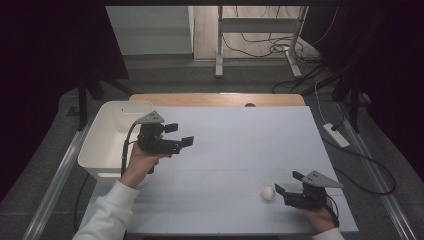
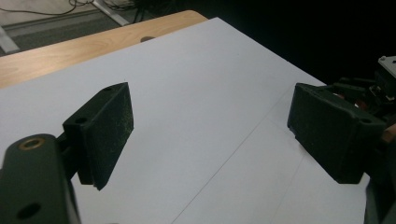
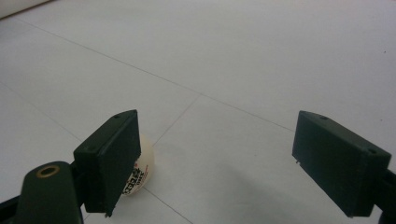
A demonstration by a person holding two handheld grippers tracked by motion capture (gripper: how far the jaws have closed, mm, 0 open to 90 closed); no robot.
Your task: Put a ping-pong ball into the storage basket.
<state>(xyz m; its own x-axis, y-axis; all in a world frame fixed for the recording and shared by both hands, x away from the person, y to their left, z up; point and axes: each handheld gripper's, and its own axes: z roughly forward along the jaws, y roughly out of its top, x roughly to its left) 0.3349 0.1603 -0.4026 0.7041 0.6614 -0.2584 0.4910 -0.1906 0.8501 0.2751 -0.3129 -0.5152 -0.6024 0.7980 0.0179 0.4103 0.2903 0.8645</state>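
Here my right tool stands with jaws apart, the smooth round white ball just beside it on the matte bench; my left tool gapes empty.

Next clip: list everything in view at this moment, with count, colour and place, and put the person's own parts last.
Small round ball: one, white with dark print, near right of the sheet, just left of the right gripper.
Plastic bin: one, white, at the table's left edge.
Paper sheet: one, white, covering the table.
Wooden table: one, light brown, far edge bare.
Left gripper: one, black, jaws open, beside the bin.
Right gripper: one, black, jaws open, by the ball.
Left hand: white sleeve.
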